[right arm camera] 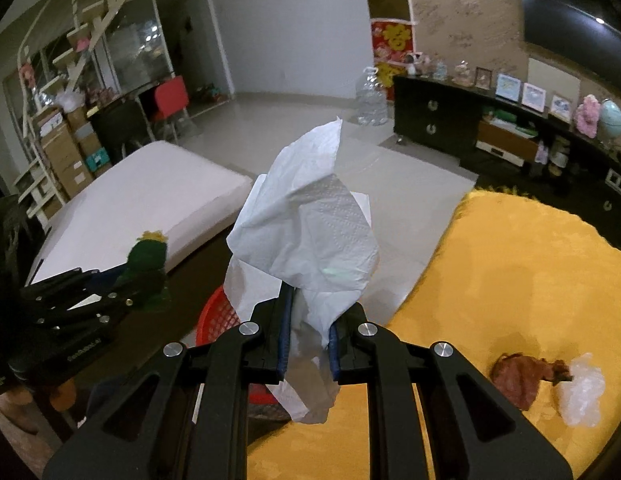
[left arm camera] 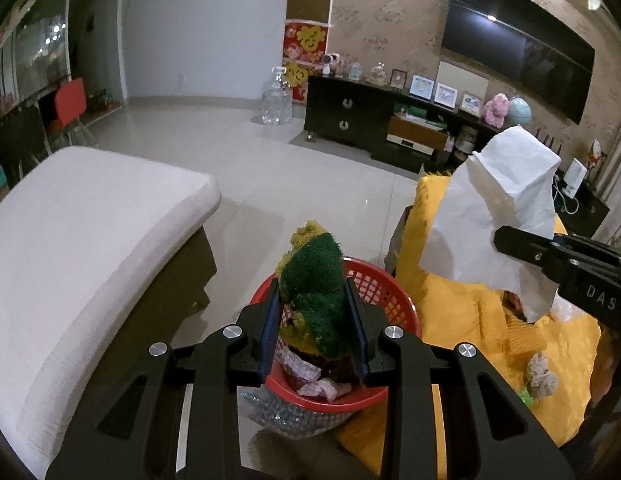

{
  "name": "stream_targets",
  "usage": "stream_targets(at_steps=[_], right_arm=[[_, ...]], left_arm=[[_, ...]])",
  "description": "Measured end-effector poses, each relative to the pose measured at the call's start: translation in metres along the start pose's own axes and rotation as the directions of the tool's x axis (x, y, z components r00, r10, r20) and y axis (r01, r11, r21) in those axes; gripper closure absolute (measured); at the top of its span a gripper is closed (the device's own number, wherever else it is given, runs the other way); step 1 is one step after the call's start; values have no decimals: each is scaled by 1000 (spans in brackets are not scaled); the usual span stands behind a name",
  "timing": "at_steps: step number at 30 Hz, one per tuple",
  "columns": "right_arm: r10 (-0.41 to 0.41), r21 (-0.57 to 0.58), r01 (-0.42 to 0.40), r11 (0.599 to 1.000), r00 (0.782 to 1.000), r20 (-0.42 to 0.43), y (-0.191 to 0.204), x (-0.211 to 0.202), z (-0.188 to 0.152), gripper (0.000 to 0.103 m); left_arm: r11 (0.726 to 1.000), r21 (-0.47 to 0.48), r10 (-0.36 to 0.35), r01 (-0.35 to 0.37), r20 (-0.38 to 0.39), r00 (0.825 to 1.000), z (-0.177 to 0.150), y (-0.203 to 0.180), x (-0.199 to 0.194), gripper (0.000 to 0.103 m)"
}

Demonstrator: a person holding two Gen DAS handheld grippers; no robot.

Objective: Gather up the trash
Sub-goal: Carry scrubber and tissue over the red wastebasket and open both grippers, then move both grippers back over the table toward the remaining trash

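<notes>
The left gripper [left arm camera: 314, 328] is clamped on a worn green-and-yellow scouring sponge [left arm camera: 316, 300], which stands up between its blue-lined fingers directly above a round red plastic mesh basket [left arm camera: 380, 286]. Inside that basket lie a few crumpled pinkish scraps [left arm camera: 322, 390] (too blurred to say what they are made of). The basket sits just off the left edge of a table draped in a bright yellow cloth [left arm camera: 462, 320], between it and a low seat with a thick white cushion [left arm camera: 82, 232]. The right gripper [right arm camera: 308, 344] is closed tight on a crumpled white paper tissue [right arm camera: 310, 236], the sheet billowing above the fingers and trailing below them; in the left wrist view it hangs over the yellow cloth, right of the basket. On the cloth near its right edge, in the right wrist view, rest a reddish-brown crumpled scrap [right arm camera: 518, 376] and, touching it, a wad of clear plastic film [right arm camera: 582, 392]. In the left wrist view a small pale grey crumpled wad [left arm camera: 542, 376] lies on the cloth near its front edge.
</notes>
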State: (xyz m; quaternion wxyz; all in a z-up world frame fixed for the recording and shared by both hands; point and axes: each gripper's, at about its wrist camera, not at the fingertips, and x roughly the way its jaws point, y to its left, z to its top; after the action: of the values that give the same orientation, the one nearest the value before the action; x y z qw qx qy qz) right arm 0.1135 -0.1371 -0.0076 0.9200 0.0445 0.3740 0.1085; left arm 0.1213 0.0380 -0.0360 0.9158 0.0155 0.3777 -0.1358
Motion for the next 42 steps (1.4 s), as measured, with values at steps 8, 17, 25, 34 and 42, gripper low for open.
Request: stream_targets(at_steps=[8, 17, 25, 34, 42], right_arm=[[31, -18, -33, 999, 997, -75, 13, 39, -2, 88], [31, -30, -36, 999, 987, -160, 14, 81, -10, 87], [52, -11, -57, 998, 968, -245, 12, 116, -19, 78], [61, 6, -61, 998, 966, -251, 11, 121, -27, 50], [40, 15, -38, 999, 976, -213, 6, 103, -26, 49]], left_arm=[[998, -37, -45, 42, -69, 997, -9, 11, 32, 74], [997, -33, -75, 71, -155, 985, -22, 14, 75, 74], [997, -54, -71, 61, -215, 974, -29, 21, 101, 72], [996, -69, -63, 48, -228, 972, -31, 27, 105, 49], [996, -82, -48, 32, -197, 979, -28, 30, 94, 34]])
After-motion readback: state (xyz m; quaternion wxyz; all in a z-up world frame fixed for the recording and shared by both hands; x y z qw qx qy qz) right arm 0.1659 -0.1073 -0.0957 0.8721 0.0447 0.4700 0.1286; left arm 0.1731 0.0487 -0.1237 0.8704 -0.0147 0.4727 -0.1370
